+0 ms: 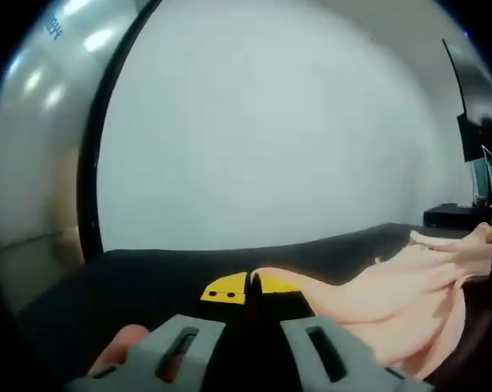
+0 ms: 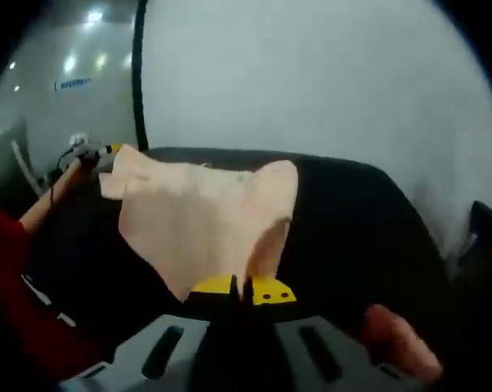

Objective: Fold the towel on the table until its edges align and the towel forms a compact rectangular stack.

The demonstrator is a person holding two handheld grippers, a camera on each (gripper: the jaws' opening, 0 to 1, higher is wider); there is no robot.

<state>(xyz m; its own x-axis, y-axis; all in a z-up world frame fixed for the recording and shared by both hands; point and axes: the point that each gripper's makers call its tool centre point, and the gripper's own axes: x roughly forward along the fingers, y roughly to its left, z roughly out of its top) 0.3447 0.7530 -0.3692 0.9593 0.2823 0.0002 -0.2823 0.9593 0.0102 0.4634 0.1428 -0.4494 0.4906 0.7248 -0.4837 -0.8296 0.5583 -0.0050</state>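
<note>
Towel [image 2: 205, 224]: soft peach cloth, draped, creased

left gripper [image 1: 252, 287] jaws closed on peach towel [image 1: 393, 286] corner, towel lifted over black table [image 1: 164, 278]; far corner apparently held too.

towel [image 1: 393, 290] — pale peach-pink, plain, no pattern; same tone in the right gripper view [image 2: 201, 224], slightly lighter where lit. table [image 1: 148, 282] — black, matte, uniform. left gripper [image 1: 252, 292]: grey body, yellow tips with small black dots. right gripper [image 2: 240, 290]: same grey and yellow with black dots. wall [image 1: 270, 122] off-white, plain. Black vertical strip [image 1: 89, 188] at its edge, grey glossy panel [image 1: 33, 122] beside it with white light reflections. Sleeve [image 2: 9, 286] red. Monitor [image 1: 479, 114] black.
</note>
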